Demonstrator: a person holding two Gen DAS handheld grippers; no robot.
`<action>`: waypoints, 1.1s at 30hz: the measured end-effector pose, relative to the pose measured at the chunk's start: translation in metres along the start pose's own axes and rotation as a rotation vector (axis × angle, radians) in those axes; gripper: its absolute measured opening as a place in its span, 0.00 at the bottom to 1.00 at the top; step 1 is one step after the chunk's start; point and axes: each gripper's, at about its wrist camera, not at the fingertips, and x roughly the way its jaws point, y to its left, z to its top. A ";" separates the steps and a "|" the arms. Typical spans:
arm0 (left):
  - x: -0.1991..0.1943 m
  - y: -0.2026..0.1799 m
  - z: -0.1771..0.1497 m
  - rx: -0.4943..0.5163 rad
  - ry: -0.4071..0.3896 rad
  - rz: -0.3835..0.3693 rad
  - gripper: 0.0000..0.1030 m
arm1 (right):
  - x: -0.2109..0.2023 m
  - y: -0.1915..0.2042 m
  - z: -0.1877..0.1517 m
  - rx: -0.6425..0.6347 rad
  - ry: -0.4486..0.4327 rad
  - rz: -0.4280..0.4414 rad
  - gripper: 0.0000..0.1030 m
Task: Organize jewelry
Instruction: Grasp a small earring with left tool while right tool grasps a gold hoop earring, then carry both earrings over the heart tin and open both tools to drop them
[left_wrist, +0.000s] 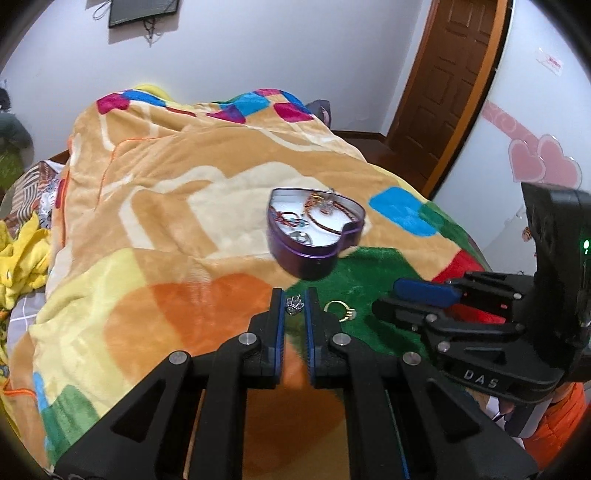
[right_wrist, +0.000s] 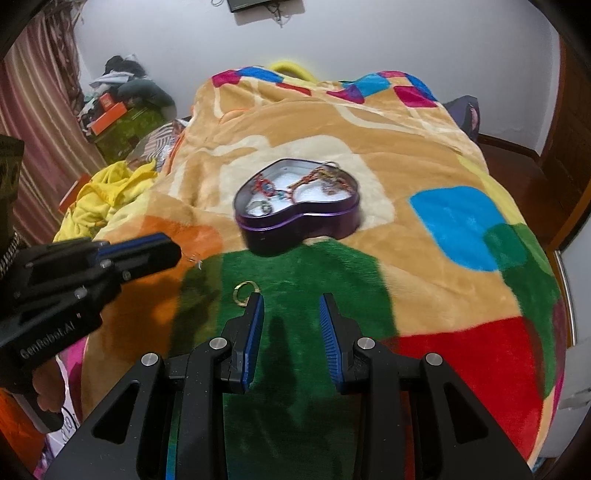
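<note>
A purple heart-shaped tin (left_wrist: 314, 236) lies open on the blanket, with bracelets and rings inside; it also shows in the right wrist view (right_wrist: 299, 214). My left gripper (left_wrist: 294, 306) is nearly shut around a small silver charm (left_wrist: 294, 305) just in front of the tin. In the right wrist view the left gripper (right_wrist: 173, 253) shows at the left, with the charm (right_wrist: 195, 260) at its tips. A gold ring (left_wrist: 340, 309) lies on the green patch just right of the left fingers; it also shows in the right wrist view (right_wrist: 246, 291). My right gripper (right_wrist: 291, 306) is open and empty, its left fingertip beside the gold ring.
A multicoloured fleece blanket (right_wrist: 406, 155) covers the bed. Yellow cloth (right_wrist: 107, 192) lies at the bed's left side. Boxes and clothes (right_wrist: 122, 107) are piled in the far left corner. A brown door (left_wrist: 443, 85) stands at the right.
</note>
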 end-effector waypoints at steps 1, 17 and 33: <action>-0.001 0.003 -0.001 -0.006 0.001 0.001 0.08 | 0.002 0.003 0.000 -0.008 0.004 0.003 0.27; -0.002 0.014 -0.006 -0.021 0.003 0.010 0.08 | 0.027 0.032 -0.005 -0.150 0.041 0.003 0.08; -0.017 0.000 0.015 -0.005 -0.058 0.004 0.08 | -0.007 0.021 0.007 -0.094 -0.082 -0.004 0.08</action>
